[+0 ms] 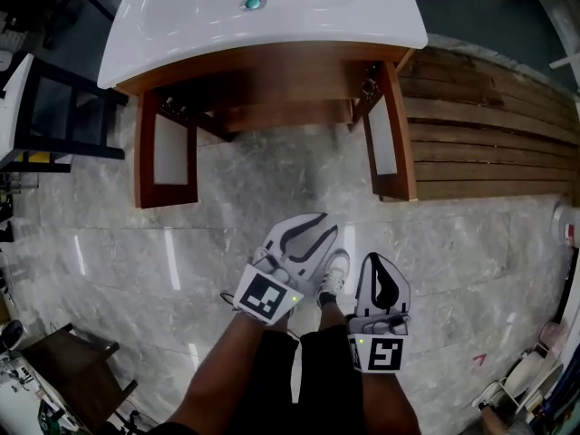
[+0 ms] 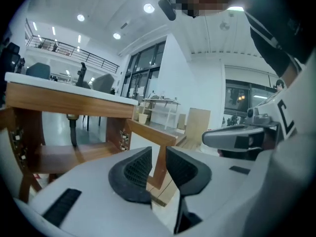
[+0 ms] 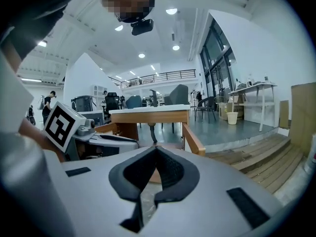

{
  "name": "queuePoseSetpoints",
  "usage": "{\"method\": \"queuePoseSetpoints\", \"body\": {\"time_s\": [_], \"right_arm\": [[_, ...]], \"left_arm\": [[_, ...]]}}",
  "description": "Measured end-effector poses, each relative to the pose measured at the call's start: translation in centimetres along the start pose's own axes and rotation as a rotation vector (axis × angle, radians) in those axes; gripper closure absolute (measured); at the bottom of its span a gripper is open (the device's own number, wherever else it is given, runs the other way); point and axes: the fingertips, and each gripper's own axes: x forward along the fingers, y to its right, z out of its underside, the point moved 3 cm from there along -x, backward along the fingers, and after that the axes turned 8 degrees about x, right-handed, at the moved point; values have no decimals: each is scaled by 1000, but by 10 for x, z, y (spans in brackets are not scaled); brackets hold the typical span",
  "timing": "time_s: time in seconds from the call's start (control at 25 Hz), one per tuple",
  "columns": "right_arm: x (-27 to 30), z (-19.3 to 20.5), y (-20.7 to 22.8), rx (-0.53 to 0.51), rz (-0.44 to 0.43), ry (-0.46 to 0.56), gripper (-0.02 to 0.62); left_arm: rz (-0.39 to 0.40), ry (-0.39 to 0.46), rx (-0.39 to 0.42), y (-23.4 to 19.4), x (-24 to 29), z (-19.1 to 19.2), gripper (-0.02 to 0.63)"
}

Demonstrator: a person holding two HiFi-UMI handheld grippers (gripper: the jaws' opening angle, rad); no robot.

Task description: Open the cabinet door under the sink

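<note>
Left gripper is held narrowly parted, right gripper closed, both empty and well clear of the cabinet (its doors stand swung open; task judged complete, so no grip is needed).

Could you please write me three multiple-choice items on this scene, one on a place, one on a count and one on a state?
1. Where are the left tongs and right tongs?
A) touching the cabinet
B) over the floor, apart from the cabinet
C) inside the cabinet

2. How many cabinet doors stand open?
A) none
B) one
C) two

3. How are the right tongs?
A) shut, empty
B) wide open
C) shut on something

Key:
1 B: bare floor lies between them and the cabinet.
2 C: both are swung outward.
3 A: the pads meet with nothing between.
</note>
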Motion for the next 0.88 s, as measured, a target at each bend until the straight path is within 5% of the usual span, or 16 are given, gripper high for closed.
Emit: {"method": "queuePoseSetpoints", "body": {"time_s": [0.28,0.88], "right_arm": [[-4,-61,-47,-52,-73,49,572],[-41,-212,-154,-144,-213,185,572]], "left_arm": [[-34,-12,38,-15,-88,-47,581],[-289,73,-26,-46,-244,-182,583]]}}
